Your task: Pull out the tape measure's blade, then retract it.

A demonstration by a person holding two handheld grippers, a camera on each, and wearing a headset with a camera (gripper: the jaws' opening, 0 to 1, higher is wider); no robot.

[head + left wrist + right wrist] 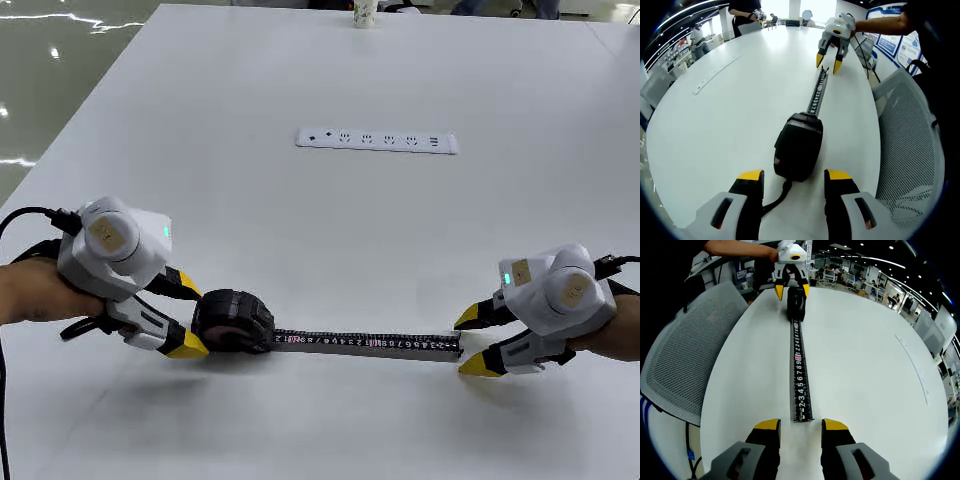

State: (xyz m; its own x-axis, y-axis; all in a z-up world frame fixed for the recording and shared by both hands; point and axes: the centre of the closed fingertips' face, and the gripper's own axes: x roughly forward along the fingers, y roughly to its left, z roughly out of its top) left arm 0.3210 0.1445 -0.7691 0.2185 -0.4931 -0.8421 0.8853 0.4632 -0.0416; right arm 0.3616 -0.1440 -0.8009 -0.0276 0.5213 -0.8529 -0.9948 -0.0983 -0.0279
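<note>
Left gripper (187, 316) at left of white surface (300, 230): fingers (188, 347) spread wide, gripping nothing, tips flanking rear of black tape measure case (232, 320), gaps either side. Blade (370, 343) drawn out flat along surface toward right. Blade end lies just before gap between spread fingers of right gripper (472, 342), unclamped, nothing held.

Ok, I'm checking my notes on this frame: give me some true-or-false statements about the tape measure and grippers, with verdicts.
The blade lies pulled out along the table. True.
The right gripper is clamped on the blade's tip. False: its jaws stand open, the tip just ahead.
The left gripper is open at the tape measure's case. True.
The power strip lies under the blade. False: it lies apart from it.
</note>
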